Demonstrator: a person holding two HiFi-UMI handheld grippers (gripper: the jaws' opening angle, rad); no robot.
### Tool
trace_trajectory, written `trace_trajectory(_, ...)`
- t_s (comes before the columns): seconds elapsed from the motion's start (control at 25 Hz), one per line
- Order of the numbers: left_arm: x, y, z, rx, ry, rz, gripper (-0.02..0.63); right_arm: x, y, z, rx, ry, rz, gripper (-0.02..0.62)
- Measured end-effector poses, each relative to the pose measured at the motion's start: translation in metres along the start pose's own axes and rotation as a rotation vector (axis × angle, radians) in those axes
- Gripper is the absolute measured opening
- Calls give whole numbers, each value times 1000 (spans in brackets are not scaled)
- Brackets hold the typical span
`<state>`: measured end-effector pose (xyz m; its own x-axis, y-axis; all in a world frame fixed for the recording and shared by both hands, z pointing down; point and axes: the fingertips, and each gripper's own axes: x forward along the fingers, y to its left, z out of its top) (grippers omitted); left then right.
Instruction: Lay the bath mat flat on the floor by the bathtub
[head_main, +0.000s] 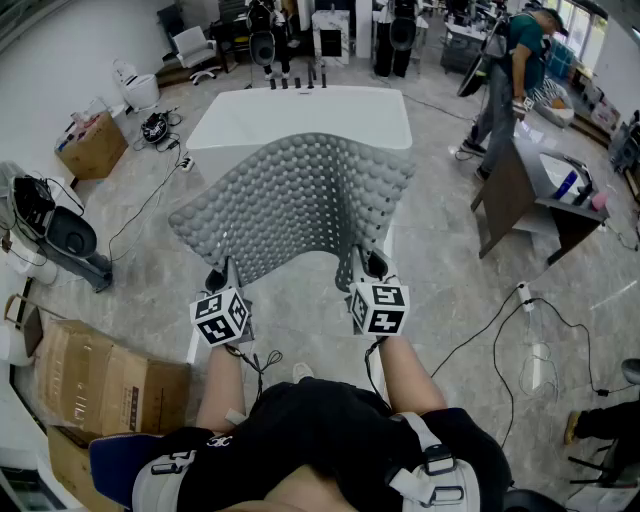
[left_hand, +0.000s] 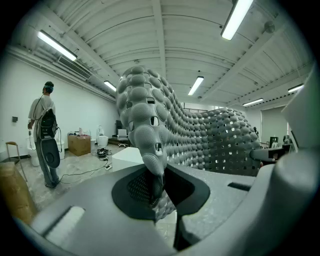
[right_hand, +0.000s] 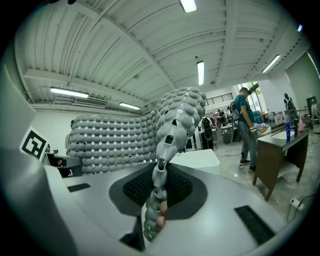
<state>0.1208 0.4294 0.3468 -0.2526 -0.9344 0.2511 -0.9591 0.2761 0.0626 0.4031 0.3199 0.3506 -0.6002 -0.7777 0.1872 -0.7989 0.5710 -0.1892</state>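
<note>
A grey bath mat (head_main: 300, 200) with rows of bumps and holes hangs spread in the air before the white bathtub (head_main: 300, 115). My left gripper (head_main: 218, 283) is shut on its near left corner and my right gripper (head_main: 368, 268) is shut on its near right corner. In the left gripper view the bath mat (left_hand: 150, 130) rises out of the closed jaws and curves away to the right. The right gripper view shows the bath mat (right_hand: 172, 130) edge pinched between the jaws, its sheet spreading left. The far edge of the mat droops over the tub's near rim.
Cardboard boxes (head_main: 100, 385) lie at the left front. A toilet-like unit (head_main: 60, 235) and cables (head_main: 150, 200) are on the left floor. A dark desk (head_main: 540, 200) stands at the right with a person (head_main: 505, 75) beside it. More cables (head_main: 520, 330) run across the right floor.
</note>
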Motion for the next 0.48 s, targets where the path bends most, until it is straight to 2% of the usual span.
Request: trace_trajectory(0.48,2,0,0,-4,2,-22,43,5,7,4,2,-12,20,48)
